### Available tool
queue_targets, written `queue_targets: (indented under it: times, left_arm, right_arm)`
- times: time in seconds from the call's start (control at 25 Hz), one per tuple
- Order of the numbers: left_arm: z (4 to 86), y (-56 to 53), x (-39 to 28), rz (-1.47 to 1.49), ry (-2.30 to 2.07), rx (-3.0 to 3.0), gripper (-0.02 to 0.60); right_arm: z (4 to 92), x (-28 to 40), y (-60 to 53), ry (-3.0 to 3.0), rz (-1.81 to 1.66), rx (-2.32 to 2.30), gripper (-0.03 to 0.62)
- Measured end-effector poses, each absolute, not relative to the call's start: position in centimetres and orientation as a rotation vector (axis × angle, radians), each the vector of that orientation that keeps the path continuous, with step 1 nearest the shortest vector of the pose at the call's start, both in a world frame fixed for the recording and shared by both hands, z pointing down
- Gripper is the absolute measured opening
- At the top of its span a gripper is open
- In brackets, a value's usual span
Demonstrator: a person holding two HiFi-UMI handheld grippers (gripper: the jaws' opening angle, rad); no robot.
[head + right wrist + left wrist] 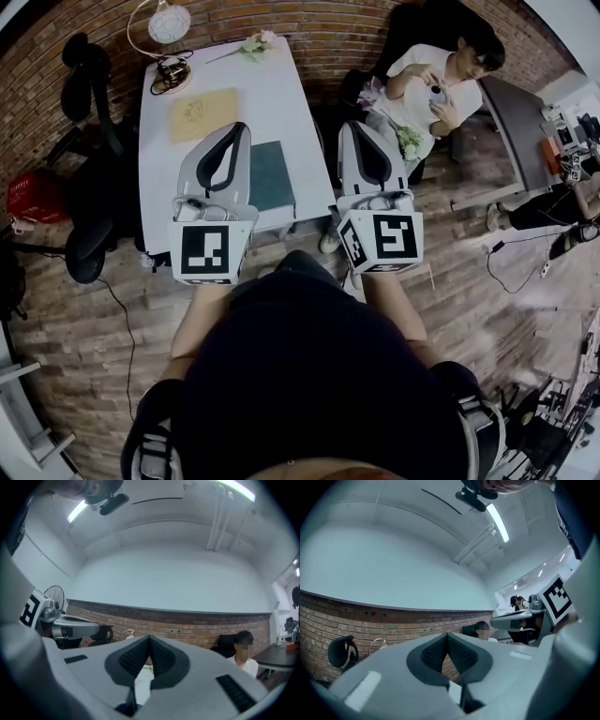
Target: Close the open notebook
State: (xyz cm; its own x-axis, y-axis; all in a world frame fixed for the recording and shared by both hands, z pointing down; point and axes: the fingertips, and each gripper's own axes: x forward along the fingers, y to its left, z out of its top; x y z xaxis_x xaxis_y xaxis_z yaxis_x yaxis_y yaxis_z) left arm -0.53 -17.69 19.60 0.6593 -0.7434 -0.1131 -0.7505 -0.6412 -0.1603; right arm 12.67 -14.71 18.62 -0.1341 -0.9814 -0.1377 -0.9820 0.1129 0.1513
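Note:
A dark teal notebook (272, 175) lies flat on the white table (281, 94) near its front right corner, showing only its cover; the left gripper hides its left edge. My left gripper (240, 127) is held over the table beside it, with its jaws pressed together and empty. My right gripper (348, 126) hangs past the table's right edge, also shut on nothing. In both gripper views the ribbed pads (459, 654) (136, 657) meet at the tip and point up at the brick wall and ceiling, so the notebook is out of sight there.
A tan sheet (202, 114), a coiled cable (171, 71), a globe lamp (169, 21) and a sprig of flowers (255, 43) share the table. Black chairs (89, 66) stand at its left. A seated person (441, 80) and a grey desk (516, 122) are at the right.

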Motion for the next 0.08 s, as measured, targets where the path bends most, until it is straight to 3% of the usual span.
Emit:
queue_targets:
  times: [0.08]
  left_arm:
    - [19.73,-17.72,-0.67,0.051,1.231,-2.696,-0.005]
  right_arm:
    - [18.69,12.36,-14.83,2.345,0.327,-2.062,0.012]
